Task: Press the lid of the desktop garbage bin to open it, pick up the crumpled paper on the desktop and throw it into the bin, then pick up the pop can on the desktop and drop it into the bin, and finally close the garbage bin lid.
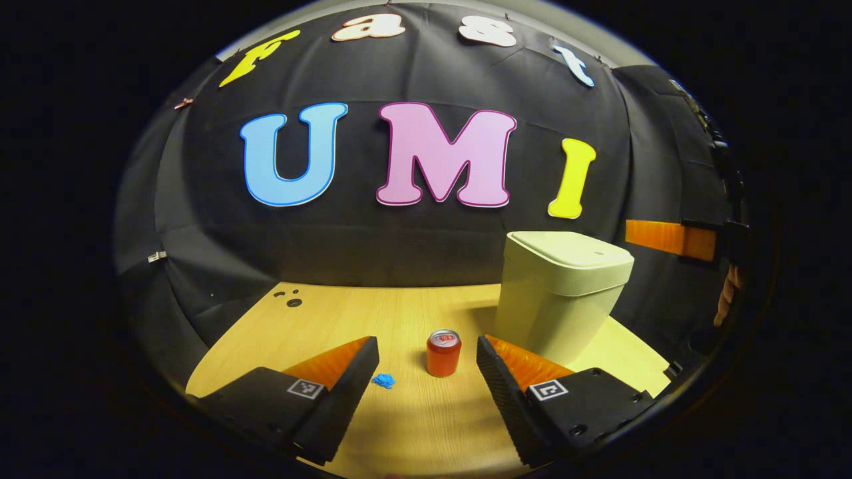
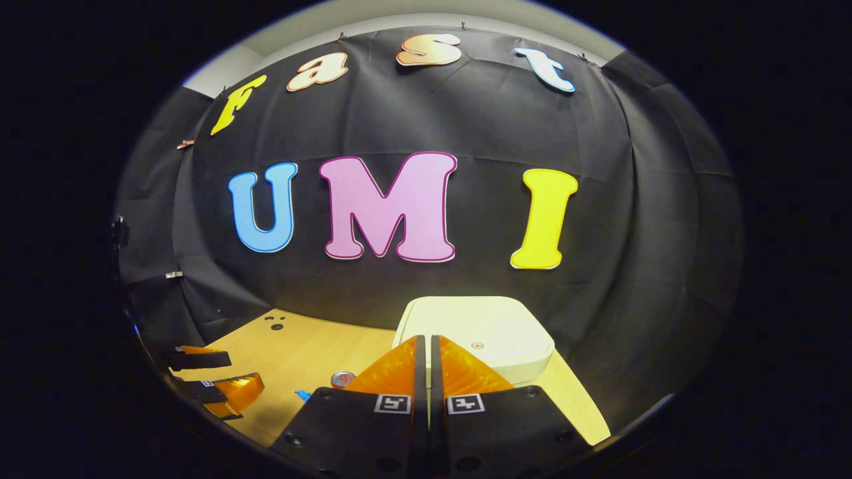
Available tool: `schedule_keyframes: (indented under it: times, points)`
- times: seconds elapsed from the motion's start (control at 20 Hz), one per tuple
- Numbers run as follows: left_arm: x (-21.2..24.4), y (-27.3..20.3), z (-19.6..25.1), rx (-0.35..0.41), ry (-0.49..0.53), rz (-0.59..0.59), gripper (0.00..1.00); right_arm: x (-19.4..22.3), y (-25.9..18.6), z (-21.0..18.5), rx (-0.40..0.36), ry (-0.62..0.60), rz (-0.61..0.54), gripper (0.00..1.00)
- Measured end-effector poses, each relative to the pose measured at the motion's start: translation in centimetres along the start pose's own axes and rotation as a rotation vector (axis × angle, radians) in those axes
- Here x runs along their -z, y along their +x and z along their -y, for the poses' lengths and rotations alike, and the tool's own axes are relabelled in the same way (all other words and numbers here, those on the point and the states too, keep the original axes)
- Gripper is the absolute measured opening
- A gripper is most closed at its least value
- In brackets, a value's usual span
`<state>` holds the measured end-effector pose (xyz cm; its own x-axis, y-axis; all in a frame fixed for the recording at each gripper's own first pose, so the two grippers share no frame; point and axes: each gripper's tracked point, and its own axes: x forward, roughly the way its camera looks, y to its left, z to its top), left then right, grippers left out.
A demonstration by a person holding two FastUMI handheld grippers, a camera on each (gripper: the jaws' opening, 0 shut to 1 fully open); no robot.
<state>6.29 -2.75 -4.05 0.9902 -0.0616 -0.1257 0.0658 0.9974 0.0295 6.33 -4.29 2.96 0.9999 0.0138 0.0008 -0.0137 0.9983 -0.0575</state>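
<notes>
pop can upright between spread left fingers, beside closed bin

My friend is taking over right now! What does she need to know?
Left gripper: open, low over the table, empty; the pop can stands just ahead between its fingers, blue crumpled paper beside the can.
Right gripper: shut, empty, above the bin's lid.
Bin: lid closed.
Done: nothing yet.
Left: press lid open, bin the paper, then the can, close lid.
</notes>
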Motion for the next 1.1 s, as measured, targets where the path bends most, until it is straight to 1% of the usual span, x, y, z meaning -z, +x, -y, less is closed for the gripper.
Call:
schedule_keyframes:
  times: [0.15, 0.2, 0.25, 0.4, 0.6, 0.7, 0.75, 0.8, 0.95, 1.1]
  points:
    - [0.1, 0.1, -0.4, -0.010, -0.002, -0.003, 0.96, -0.3, 1.2, 0.5, -0.011, -0.005, -0.006, 0.05]
    - [0.1, 0.2, -0.5, -0.015, -0.003, -0.002, 0.96, -0.4, 1.6, 0.5, -0.014, -0.008, -0.007, 0.08]
    - [0.1, 0.2, -0.6, -0.021, -0.003, -0.003, 0.96, -0.4, 2.0, 0.6, -0.018, -0.011, -0.011, 0.05]
    - [0.3, 0.1, -1.2, -0.039, -0.009, -0.007, 0.96, -0.2, 3.6, 1.4, -0.017, -0.020, -0.034, 0.05]
    - [0.6, 0.0, -2.2, -0.071, -0.019, -0.013, 0.96, 0.8, 5.6, 2.4, -0.015, 0.018, -0.082, 0.05]
    - [0.7, -0.1, -2.6, -0.086, -0.024, -0.018, 0.96, 1.6, 6.6, 3.1, -0.004, 0.014, -0.112, 0.05]
    - [0.7, 0.0, -2.8, -0.092, -0.027, -0.020, 0.96, 2.1, 7.1, 3.5, 0.005, 0.012, -0.127, 0.01]
    - [0.9, 0.0, -3.0, -0.099, -0.031, -0.023, 0.96, 2.6, 7.4, 4.1, 0.017, 0.012, -0.143, 0.05]
    - [1.3, -0.1, -3.3, -0.115, -0.037, -0.031, 0.96, 3.3, 8.1, 5.2, 0.044, 0.024, -0.172, 0.05]
    - [1.5, 0.0, -3.3, -0.120, -0.041, -0.041, 0.96, 4.1, 8.4, 5.7, 0.054, 0.026, -0.197, 0.05]
